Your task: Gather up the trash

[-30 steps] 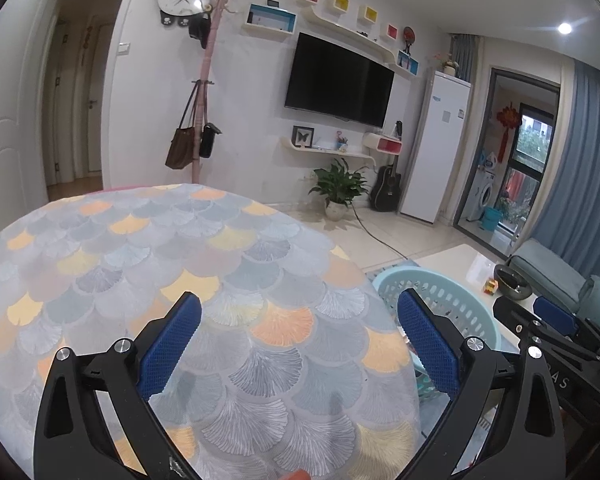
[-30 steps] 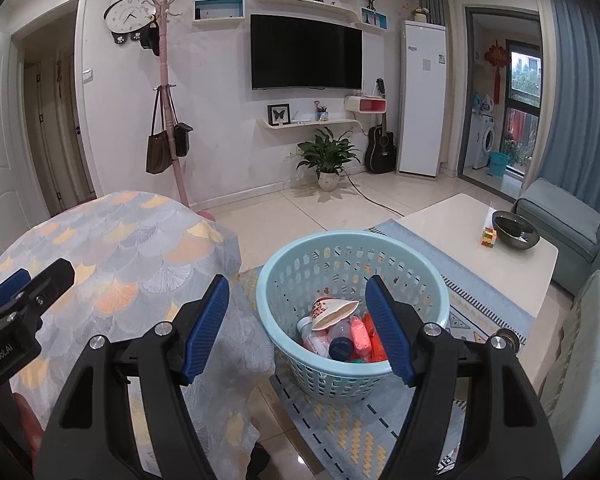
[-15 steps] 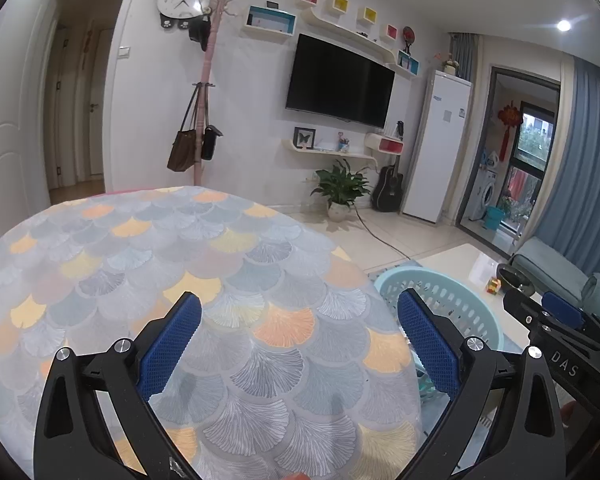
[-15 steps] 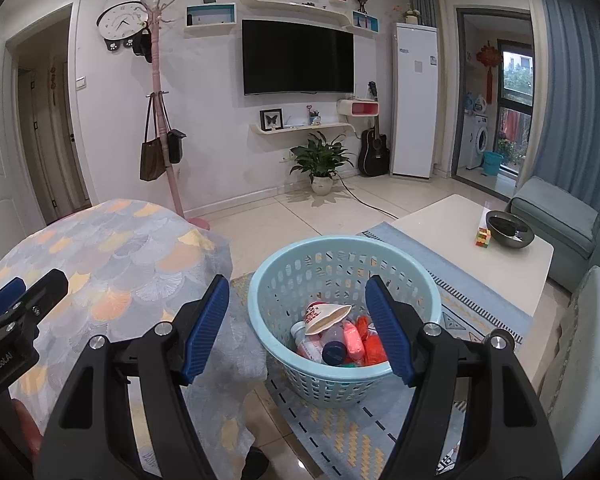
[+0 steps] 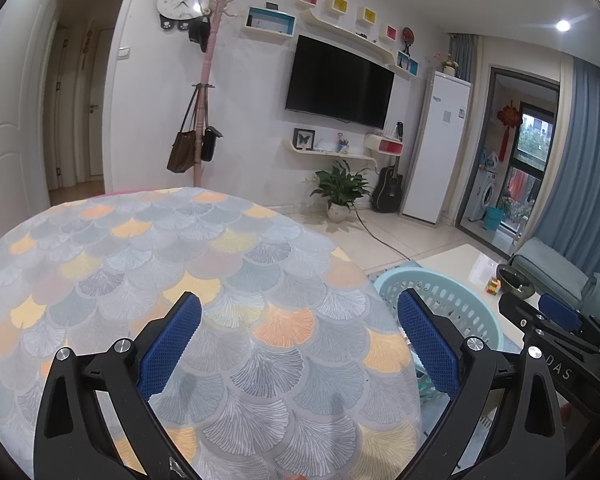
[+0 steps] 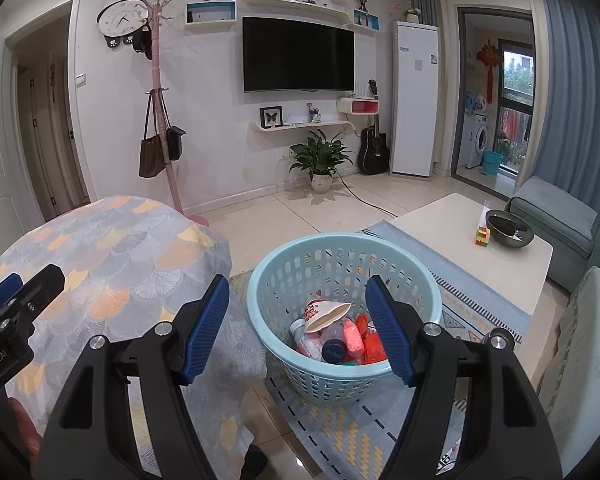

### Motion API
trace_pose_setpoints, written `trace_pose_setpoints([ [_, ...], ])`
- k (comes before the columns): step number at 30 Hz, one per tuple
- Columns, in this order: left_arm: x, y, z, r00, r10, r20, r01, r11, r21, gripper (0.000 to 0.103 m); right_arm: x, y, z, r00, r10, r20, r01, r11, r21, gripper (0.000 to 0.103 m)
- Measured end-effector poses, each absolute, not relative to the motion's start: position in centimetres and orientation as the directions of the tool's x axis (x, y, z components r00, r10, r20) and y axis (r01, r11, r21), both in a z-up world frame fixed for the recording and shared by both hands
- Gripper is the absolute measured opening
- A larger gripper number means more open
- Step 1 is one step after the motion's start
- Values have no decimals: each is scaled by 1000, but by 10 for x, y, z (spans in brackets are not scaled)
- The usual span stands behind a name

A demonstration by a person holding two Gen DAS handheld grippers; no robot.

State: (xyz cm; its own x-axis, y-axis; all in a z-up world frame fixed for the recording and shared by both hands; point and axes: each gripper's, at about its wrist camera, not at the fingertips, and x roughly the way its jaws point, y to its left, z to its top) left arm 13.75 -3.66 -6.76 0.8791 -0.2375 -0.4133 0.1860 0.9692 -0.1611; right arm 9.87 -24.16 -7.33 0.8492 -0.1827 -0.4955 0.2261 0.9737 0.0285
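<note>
The trash (a crumpled paper cup, small bottles, red and pink wrappers) lies heaped in the bottom of the light blue basket, which stands on the patterned rug just right of the round table. The right gripper hangs above the basket's near rim with its blue pads spread wide and nothing between them. The left gripper is held over the table's scale-patterned cloth, also spread and holding nothing. Farther right sits a white coffee table carrying a dark bowl and a colour cube.
</note>
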Motion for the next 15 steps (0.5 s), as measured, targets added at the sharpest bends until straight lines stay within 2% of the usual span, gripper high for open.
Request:
trace_pose_setpoints([
  [15, 137, -36, -68, 880, -236, -413, 186, 970, -158, 95, 100, -243, -78, 848, -183, -497, 225, 974, 26, 67],
])
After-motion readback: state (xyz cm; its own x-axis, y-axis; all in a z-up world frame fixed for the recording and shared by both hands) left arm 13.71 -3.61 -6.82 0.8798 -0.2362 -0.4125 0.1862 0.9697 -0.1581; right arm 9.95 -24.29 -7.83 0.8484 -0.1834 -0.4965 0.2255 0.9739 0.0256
